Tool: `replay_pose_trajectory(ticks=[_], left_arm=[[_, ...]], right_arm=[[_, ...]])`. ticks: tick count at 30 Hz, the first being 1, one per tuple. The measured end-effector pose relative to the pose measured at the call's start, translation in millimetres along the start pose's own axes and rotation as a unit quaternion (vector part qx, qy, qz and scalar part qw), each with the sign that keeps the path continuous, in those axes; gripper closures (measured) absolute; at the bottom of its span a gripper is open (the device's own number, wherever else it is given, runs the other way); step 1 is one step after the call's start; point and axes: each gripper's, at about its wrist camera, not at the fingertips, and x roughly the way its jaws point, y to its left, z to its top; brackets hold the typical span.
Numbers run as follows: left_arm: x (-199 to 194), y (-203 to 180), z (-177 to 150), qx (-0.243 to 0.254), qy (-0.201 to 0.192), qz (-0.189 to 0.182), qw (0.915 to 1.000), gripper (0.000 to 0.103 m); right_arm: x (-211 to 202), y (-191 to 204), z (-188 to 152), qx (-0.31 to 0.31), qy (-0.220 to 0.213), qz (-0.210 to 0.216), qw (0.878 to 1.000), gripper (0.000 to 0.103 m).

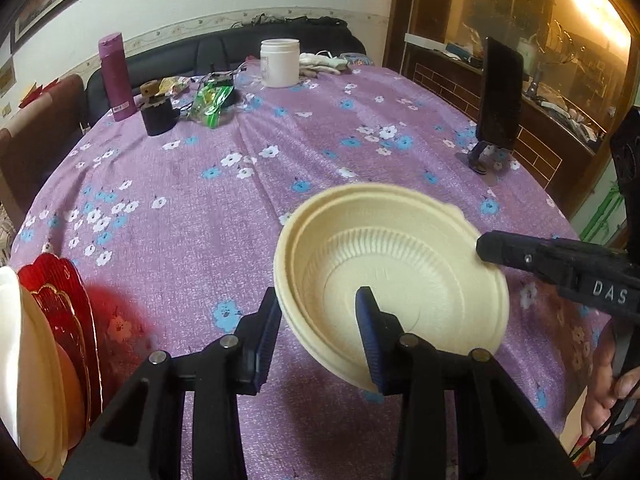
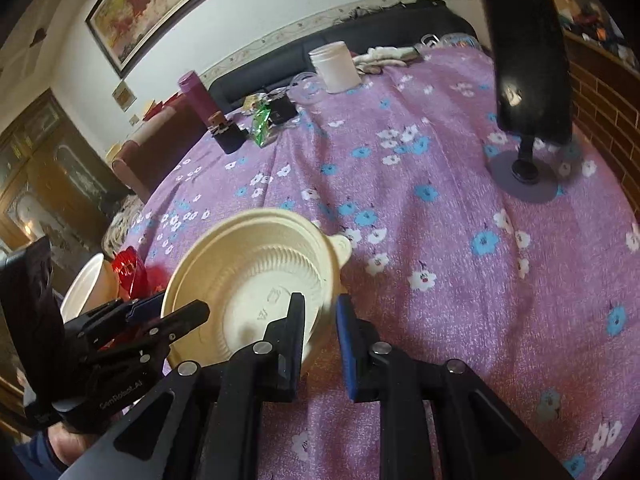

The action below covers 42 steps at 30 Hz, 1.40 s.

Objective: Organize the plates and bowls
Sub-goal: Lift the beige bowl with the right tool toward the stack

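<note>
A cream plastic bowl (image 1: 396, 276), apparently two nested, is lifted and tilted above the purple floral tablecloth (image 1: 248, 200). My left gripper (image 1: 320, 340) is open, its jaws astride the bowl's near rim: one finger inside, one outside. My right gripper (image 2: 320, 344) has its fingers on either side of the bowl (image 2: 256, 276) rim at the other side; the gap looks wider than the rim. At the far left stand a red plate (image 1: 60, 292) and cream dishes (image 1: 28, 344), on edge.
At the back of the table are a purple bottle (image 1: 117, 76), a white jar (image 1: 280, 62), a black cup (image 1: 158, 118), green wrappers (image 1: 210, 102) and gloves (image 1: 324, 62). A black phone on a stand (image 1: 498, 100) is at the right edge.
</note>
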Motion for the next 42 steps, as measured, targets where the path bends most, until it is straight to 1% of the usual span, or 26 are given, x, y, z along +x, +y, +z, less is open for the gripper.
replay_pose_trajectory(ticks=[3, 6, 12, 20, 26, 32, 38, 42], left_arm=[[1.8, 1.9, -1.4, 0.001, 0.002, 0.006, 1.0, 0.066], [4.9, 2.4, -2.0, 0.001, 0.005, 0.009, 0.9999, 0.066], [7.9, -1.1, -4.9, 0.011, 0.0, 0.02, 0.9997, 0.066], [-3.7, 0.5, -1.8, 0.014, -0.022, 0.036, 0.999, 0.066], [-15.7, 2.7, 2.1, 0.018, -0.042, 0.049, 0.9977, 0.066], [-31.8, 12.2, 8.5, 0.015, -0.067, 0.066, 0.9954, 0.066], [-47.9, 26.1, 14.5, 0.009, -0.088, 0.084, 0.9926, 0.066], [-59.9, 34.2, 17.0, 0.003, -0.104, 0.1, 0.9895, 0.066]], right_arm=[[6.3, 2.2, 0.7, -0.006, 0.009, -0.001, 1.0, 0.084], [8.3, 3.3, 0.5, -0.018, 0.011, -0.019, 1.0, 0.084], [17.5, -2.6, -2.2, -0.004, 0.026, -0.006, 1.0, 0.084], [6.1, 8.6, -0.1, -0.012, 0.002, -0.004, 1.0, 0.085], [-1.6, 18.3, 3.4, -0.018, -0.006, 0.001, 1.0, 0.085], [-6.9, 28.1, 6.0, -0.019, -0.008, 0.021, 1.0, 0.085], [-15.0, 48.2, 12.6, -0.031, -0.018, 0.044, 0.998, 0.085], [-19.9, 64.4, 20.1, -0.044, -0.028, 0.051, 0.997, 0.085]])
